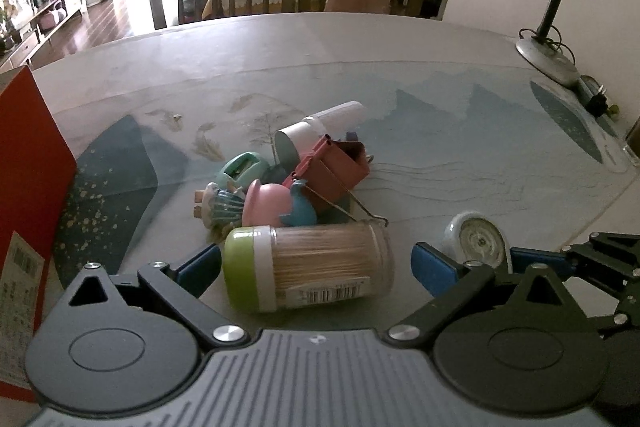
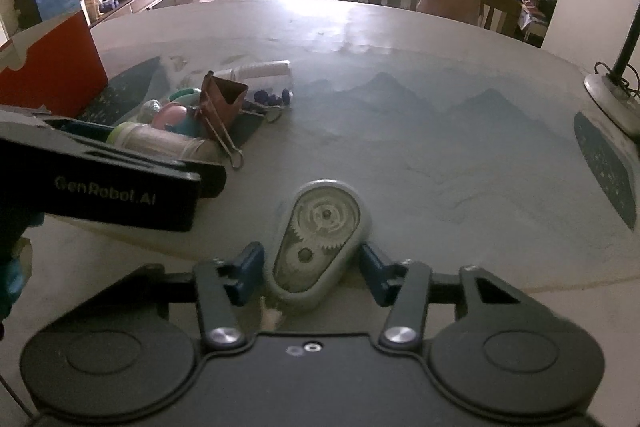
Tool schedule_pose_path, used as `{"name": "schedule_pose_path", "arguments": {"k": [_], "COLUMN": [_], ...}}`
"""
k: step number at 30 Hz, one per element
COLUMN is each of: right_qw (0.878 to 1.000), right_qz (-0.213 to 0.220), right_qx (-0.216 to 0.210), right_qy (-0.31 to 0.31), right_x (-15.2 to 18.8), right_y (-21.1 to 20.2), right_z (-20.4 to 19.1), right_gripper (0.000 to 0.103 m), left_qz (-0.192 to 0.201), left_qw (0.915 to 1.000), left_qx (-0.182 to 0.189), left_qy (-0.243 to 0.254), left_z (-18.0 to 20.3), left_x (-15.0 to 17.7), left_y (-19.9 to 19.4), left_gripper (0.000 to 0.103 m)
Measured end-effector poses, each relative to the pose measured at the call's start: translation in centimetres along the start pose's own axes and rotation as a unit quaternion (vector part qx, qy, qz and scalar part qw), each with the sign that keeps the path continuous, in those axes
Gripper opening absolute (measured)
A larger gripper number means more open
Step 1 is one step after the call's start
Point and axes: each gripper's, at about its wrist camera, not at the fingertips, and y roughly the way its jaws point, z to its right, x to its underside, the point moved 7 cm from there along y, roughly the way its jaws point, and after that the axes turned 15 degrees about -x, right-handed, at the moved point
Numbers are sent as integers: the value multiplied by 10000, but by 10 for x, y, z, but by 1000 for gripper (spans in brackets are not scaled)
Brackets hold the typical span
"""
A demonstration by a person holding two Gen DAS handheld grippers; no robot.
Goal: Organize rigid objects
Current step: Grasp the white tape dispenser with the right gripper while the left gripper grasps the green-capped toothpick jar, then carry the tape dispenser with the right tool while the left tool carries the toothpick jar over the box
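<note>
Across the desk [image 1: 400,47] stand one red box [image 1: 28,187] at left, then one heap of trinkets. One clear jar [image 1: 308,269] (green cap, packed with toothpicks) lies between the spread left hand-held gripper [image 1: 316,267]. Rightward, the right hand-held gripper [image 2: 312,267] straddles one grey correction-tape dispenser [image 2: 316,239], jaws apart.

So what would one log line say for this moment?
left gripper: open around green-capped clear toothpick jar | right gripper: open around grey teardrop correction-tape dispenser | nothing lifted
</note>
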Motion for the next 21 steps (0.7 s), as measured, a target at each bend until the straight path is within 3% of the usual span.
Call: {"name": "schedule_pose_path", "arguments": {"k": [4,21], "right_qw": [10000,9983], "right_qz": [26,471], "right_qx": [12,68], "right_qy": [13,348], "right_x": [-1,-9], "right_y": [-1,-36], "right_z": [0,2], "right_gripper": [44,41], "left_qz": [-24,-88], "left_qw": [10000,9992], "left_qx": [-9,255], "left_qy": [-42,-303], "left_z": [-1,-13], "left_x": [0,-1], "left_y": [-1,-23], "left_gripper": [87,86]}}
